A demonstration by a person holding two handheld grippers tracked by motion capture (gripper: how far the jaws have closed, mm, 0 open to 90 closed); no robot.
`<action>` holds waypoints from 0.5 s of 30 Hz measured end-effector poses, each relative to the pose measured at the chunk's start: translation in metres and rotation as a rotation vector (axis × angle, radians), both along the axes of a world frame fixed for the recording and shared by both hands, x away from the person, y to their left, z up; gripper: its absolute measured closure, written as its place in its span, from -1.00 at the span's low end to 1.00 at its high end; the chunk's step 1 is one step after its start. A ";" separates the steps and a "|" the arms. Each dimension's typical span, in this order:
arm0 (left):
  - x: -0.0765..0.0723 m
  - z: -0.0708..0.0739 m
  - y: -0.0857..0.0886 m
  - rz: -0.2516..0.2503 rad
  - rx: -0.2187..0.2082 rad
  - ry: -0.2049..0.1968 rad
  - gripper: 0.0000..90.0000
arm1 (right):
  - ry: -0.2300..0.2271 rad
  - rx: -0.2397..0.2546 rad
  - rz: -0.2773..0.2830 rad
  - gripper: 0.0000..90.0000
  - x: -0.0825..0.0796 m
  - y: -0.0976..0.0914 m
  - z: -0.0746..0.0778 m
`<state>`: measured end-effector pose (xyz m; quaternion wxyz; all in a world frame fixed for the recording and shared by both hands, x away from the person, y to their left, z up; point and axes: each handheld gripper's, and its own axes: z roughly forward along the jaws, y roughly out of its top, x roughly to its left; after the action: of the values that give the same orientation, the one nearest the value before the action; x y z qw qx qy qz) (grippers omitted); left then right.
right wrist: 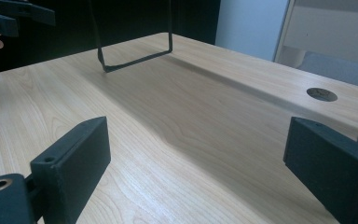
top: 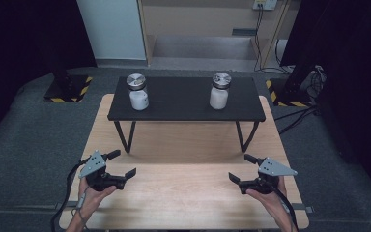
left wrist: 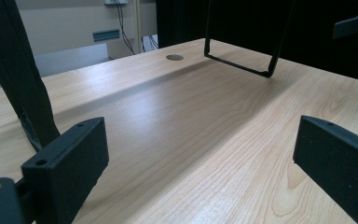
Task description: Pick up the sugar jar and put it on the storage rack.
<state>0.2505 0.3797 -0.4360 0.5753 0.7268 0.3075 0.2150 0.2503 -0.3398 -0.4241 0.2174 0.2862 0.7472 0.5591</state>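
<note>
Jars (top: 138,92) sit well beyond both open grippers (top: 124,163).

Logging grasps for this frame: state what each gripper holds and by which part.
Nothing is held. The left gripper and right gripper both have their jaws spread wide over bare wooden table; the two jars stand untouched on the black shelf.

**Count of things on the surface**

Two white jars with metal lids: one at the left (top: 138,92), one at the right (top: 220,91). One black raised shelf (top: 186,112) carrying both. One wooden surface (top: 183,193) beneath. Two grippers with jaws spread wide: left gripper (top: 124,163) and right gripper (top: 241,167). Two hands: left hand (top: 92,193), right hand (top: 266,197).
</note>
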 end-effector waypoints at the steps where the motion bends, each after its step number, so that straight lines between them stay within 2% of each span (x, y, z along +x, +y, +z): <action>1: 0.000 0.000 0.000 0.000 0.000 -0.001 -0.96 | 0.000 -0.001 0.000 -0.83 0.000 0.000 0.000; 15: 0.000 0.000 0.000 -0.001 0.003 -0.002 -0.96 | 0.000 -0.001 0.002 -0.83 0.000 0.000 0.000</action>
<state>0.2502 0.3800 -0.4357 0.5745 0.7277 0.3062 0.2160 0.2504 -0.3400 -0.4236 0.2173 0.2853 0.7478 0.5588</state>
